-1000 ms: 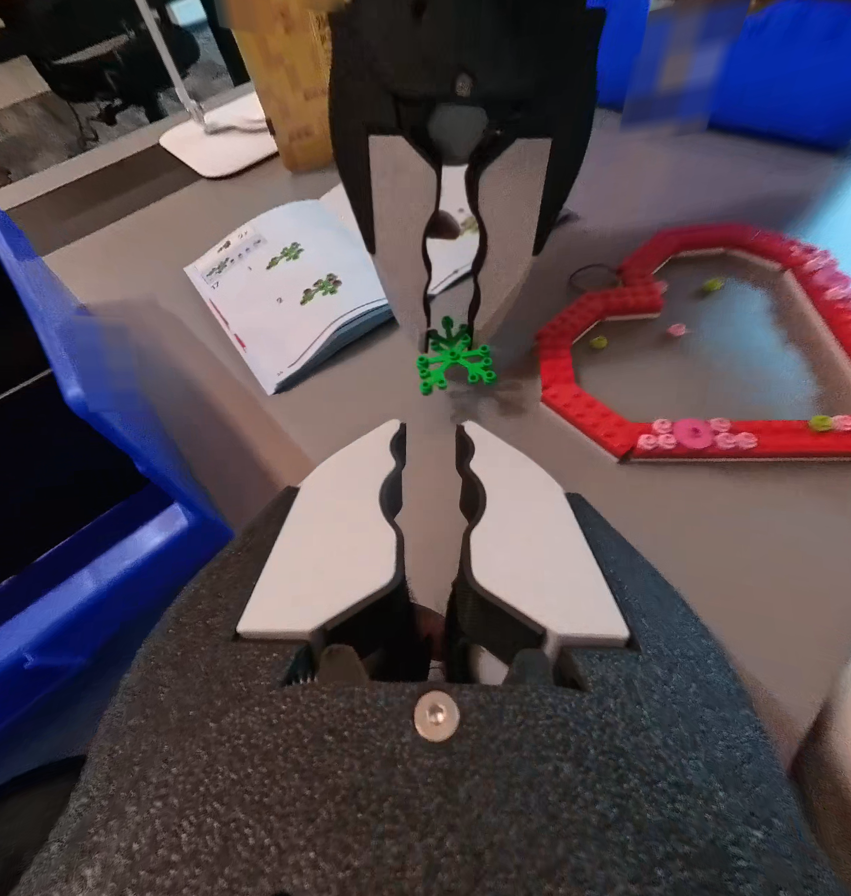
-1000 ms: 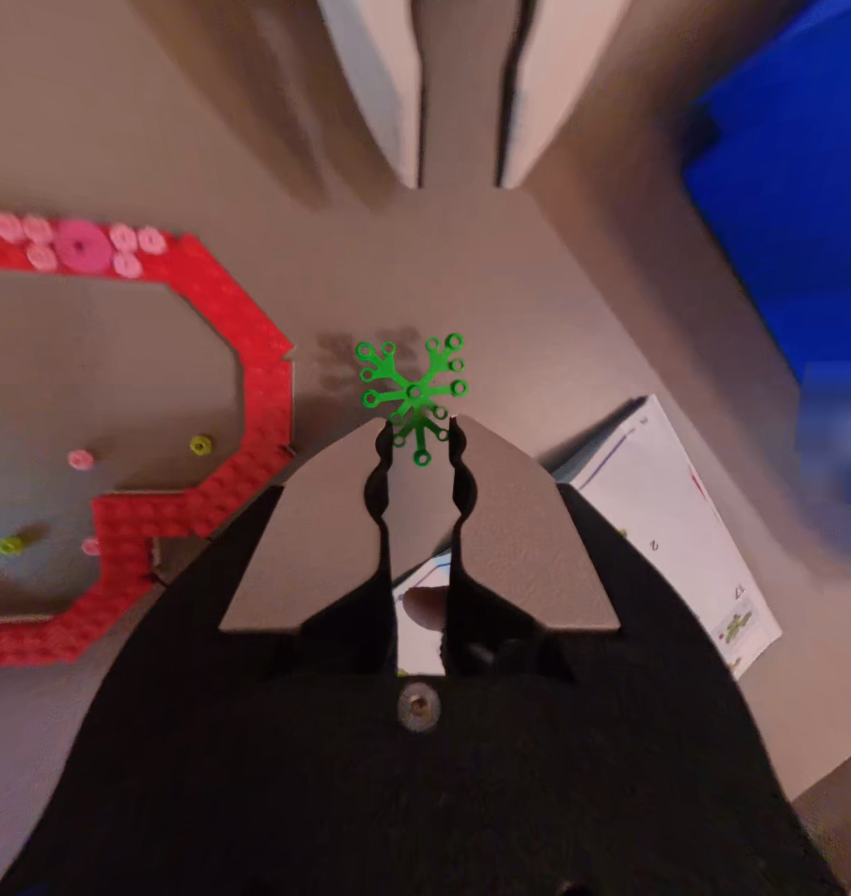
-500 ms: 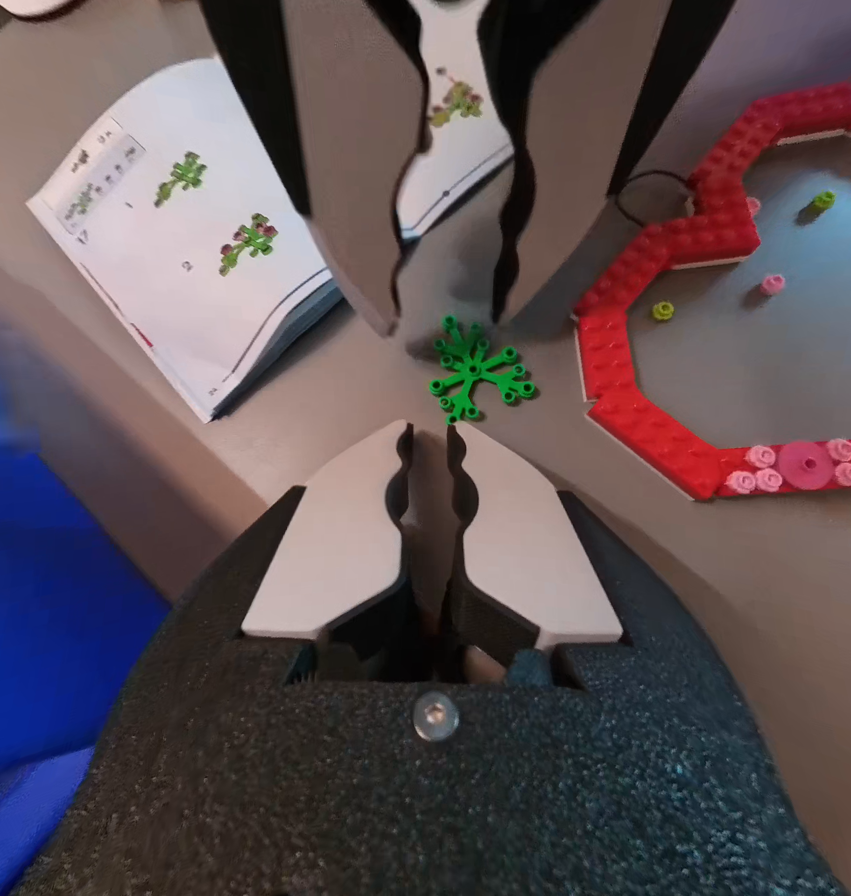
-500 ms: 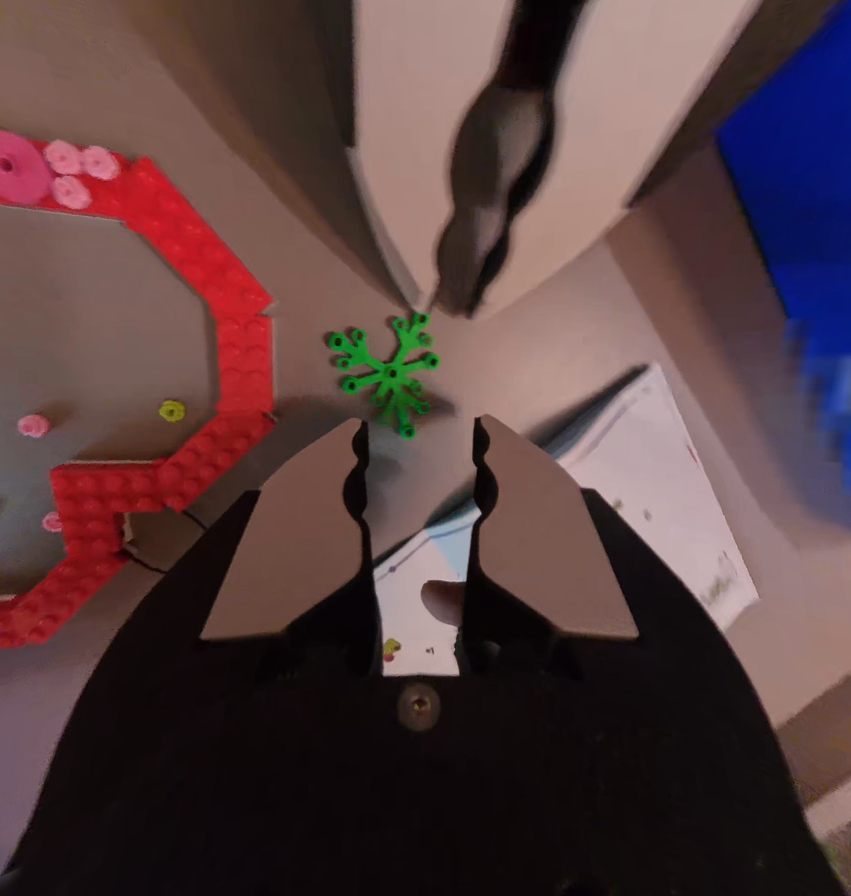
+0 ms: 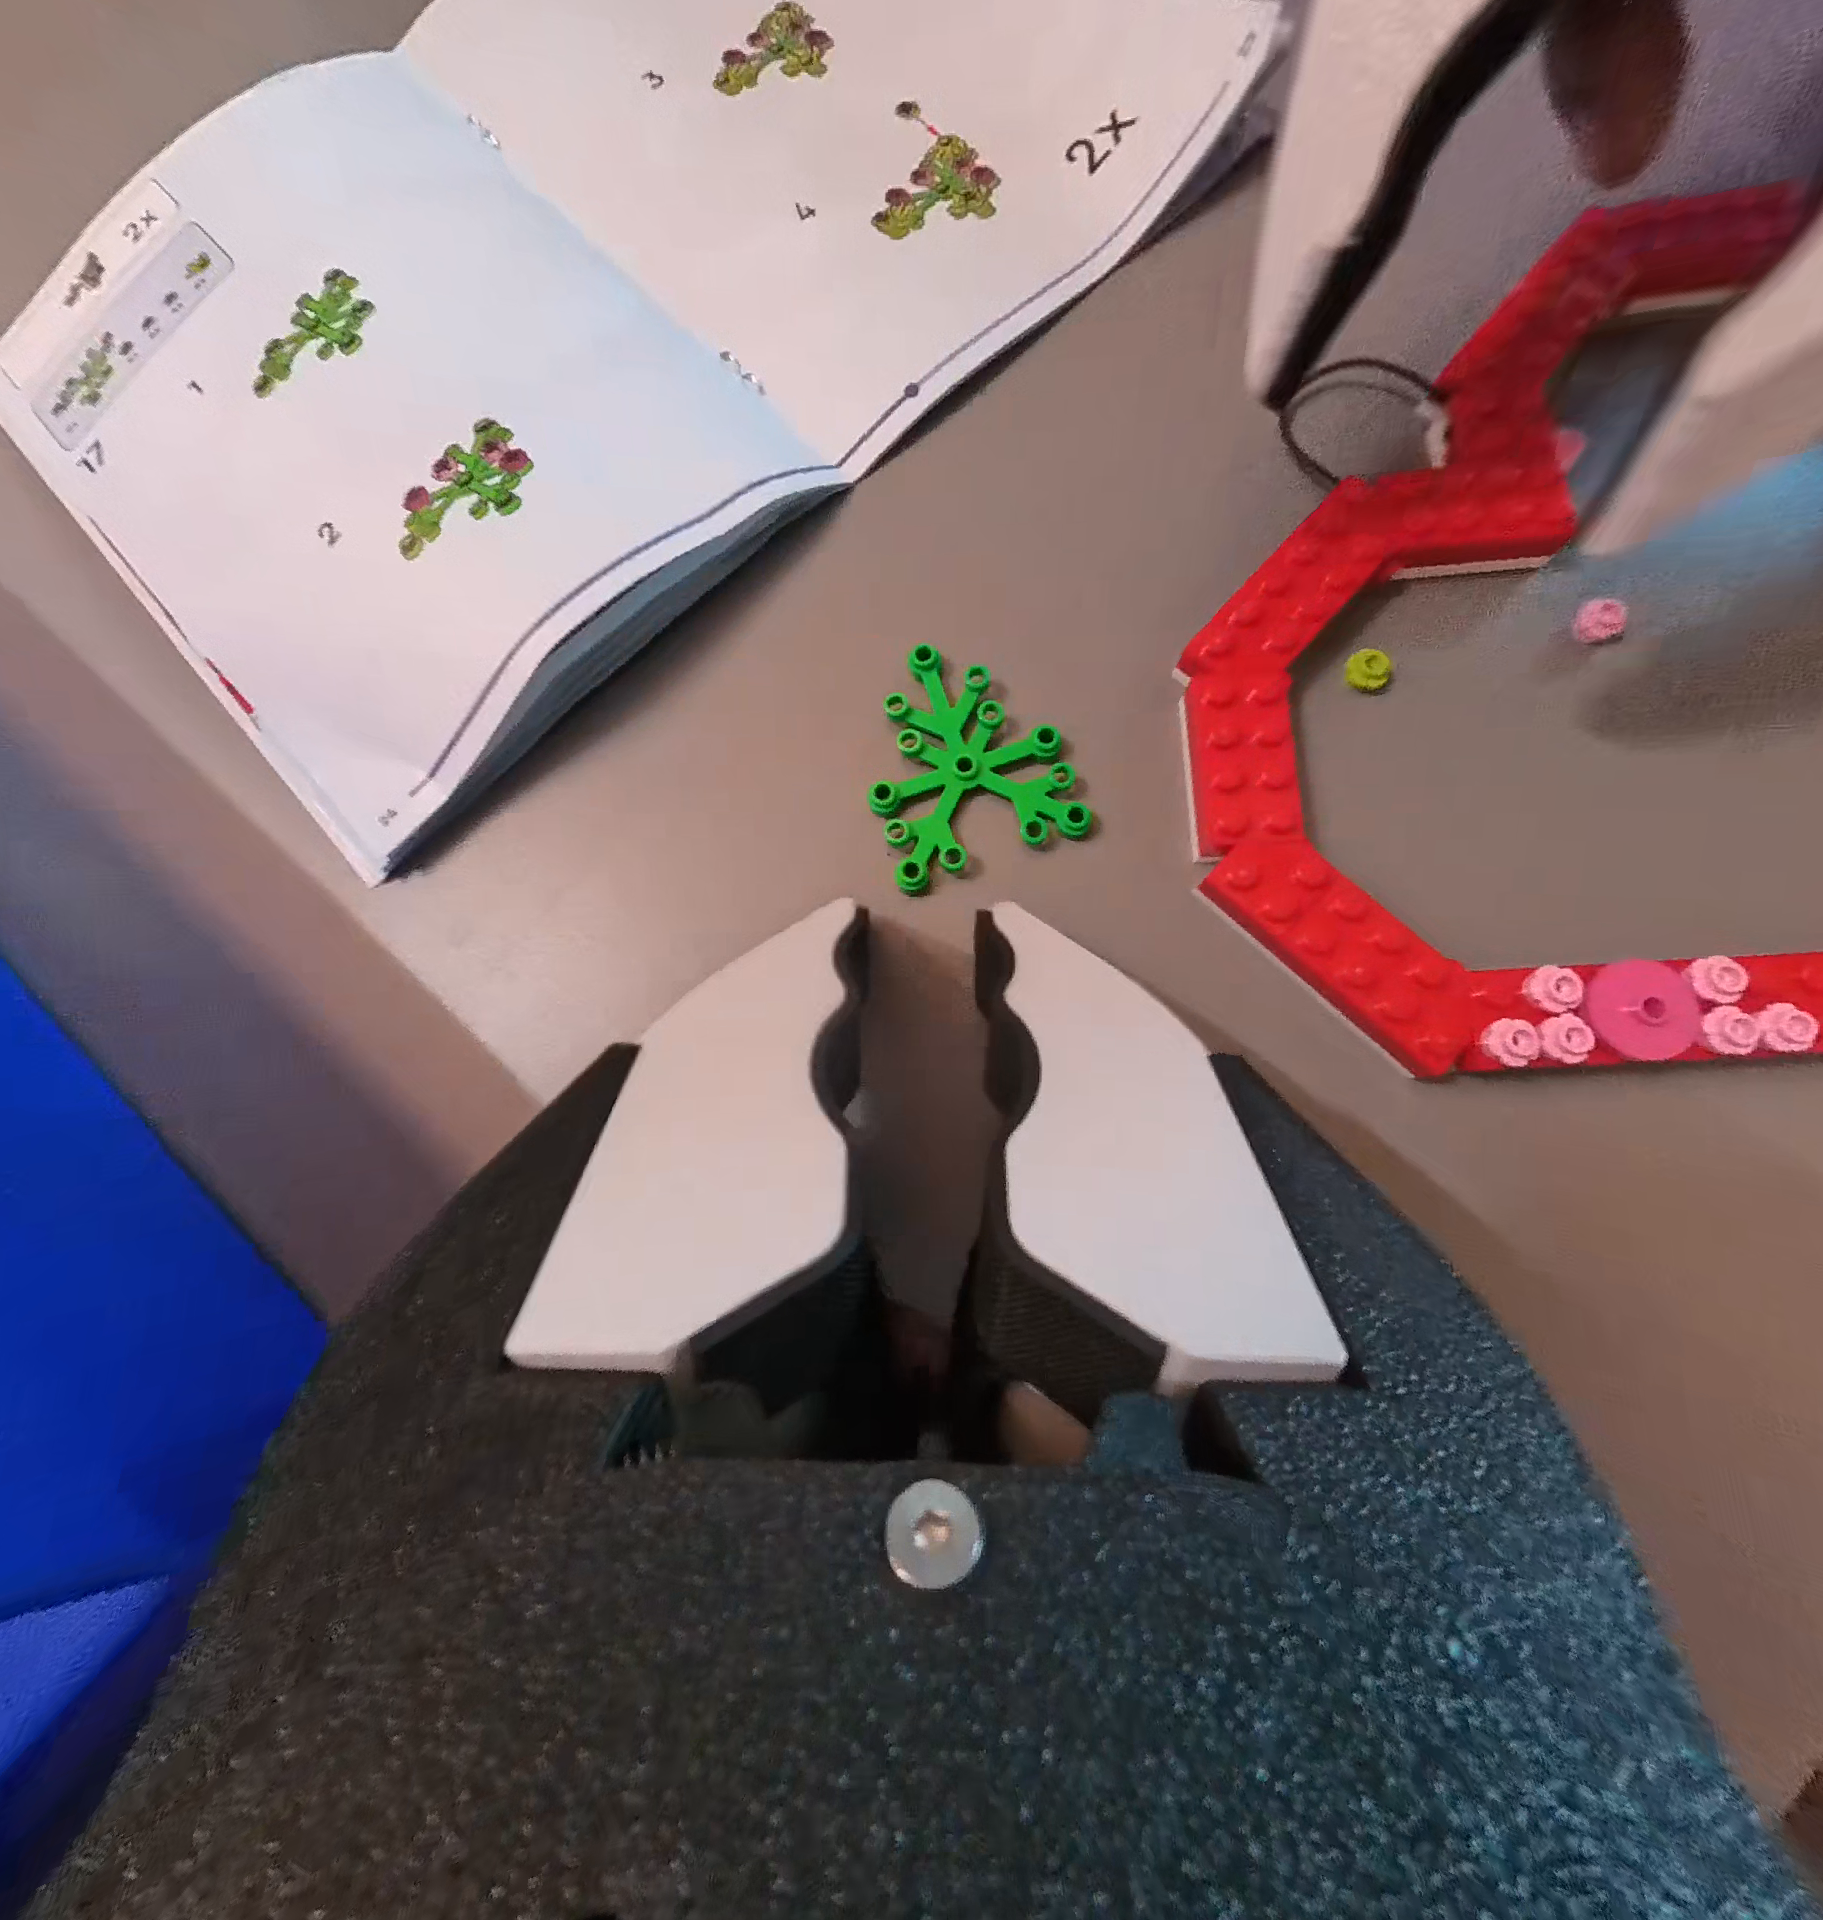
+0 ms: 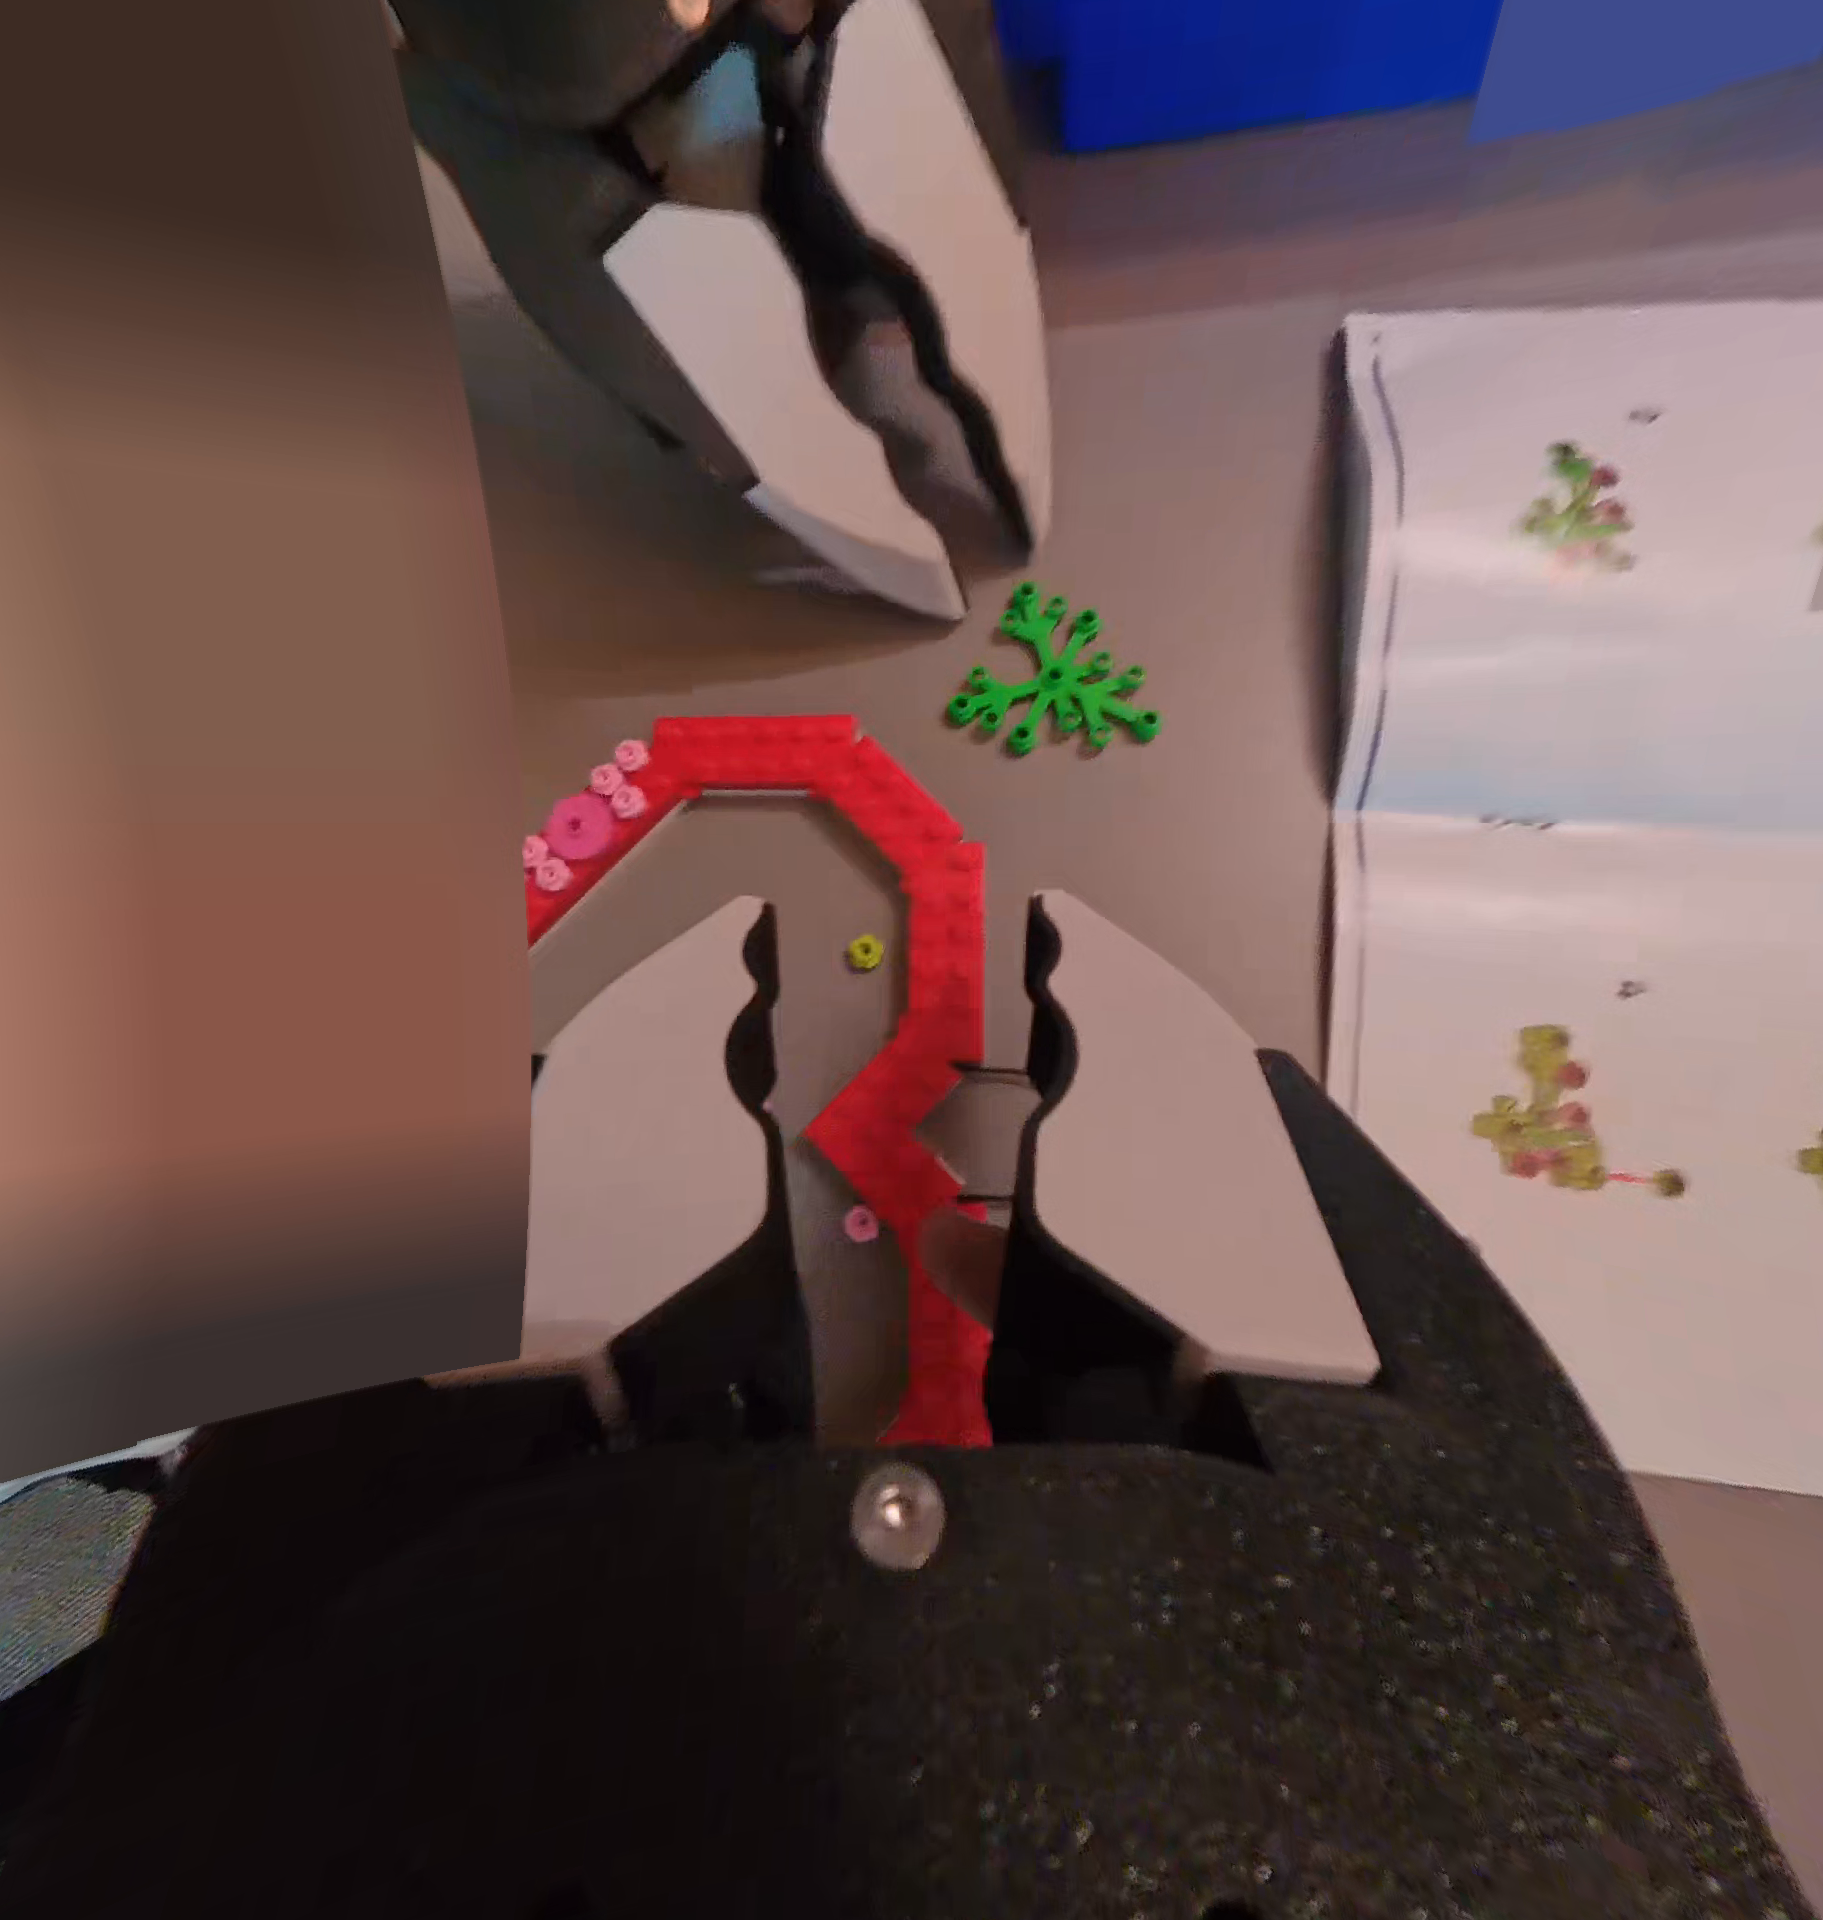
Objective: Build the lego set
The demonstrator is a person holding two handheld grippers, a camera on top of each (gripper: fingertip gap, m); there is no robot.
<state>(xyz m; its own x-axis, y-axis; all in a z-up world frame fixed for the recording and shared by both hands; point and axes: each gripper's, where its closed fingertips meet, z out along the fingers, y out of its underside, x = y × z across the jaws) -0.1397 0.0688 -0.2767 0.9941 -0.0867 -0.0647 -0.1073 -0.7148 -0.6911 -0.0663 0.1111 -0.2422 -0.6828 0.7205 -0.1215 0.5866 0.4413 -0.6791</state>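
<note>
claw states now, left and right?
Left claw: narrowly open, empty, just short of the flat green plastic leaf piece.
Right claw: open, empty.

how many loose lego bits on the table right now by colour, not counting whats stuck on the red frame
green leaf piece: 1
lime-yellow stud: 1
pink stud: 1
total: 3, with more possibly out of view

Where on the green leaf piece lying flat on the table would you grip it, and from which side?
Grip one outer branch of the green leaf piece, probably the one pointing at the left hand-held gripper, coming in low from that side. The piece is thin and lies flat on the table, so only its spread branch tips offer an edge to pinch.
</note>
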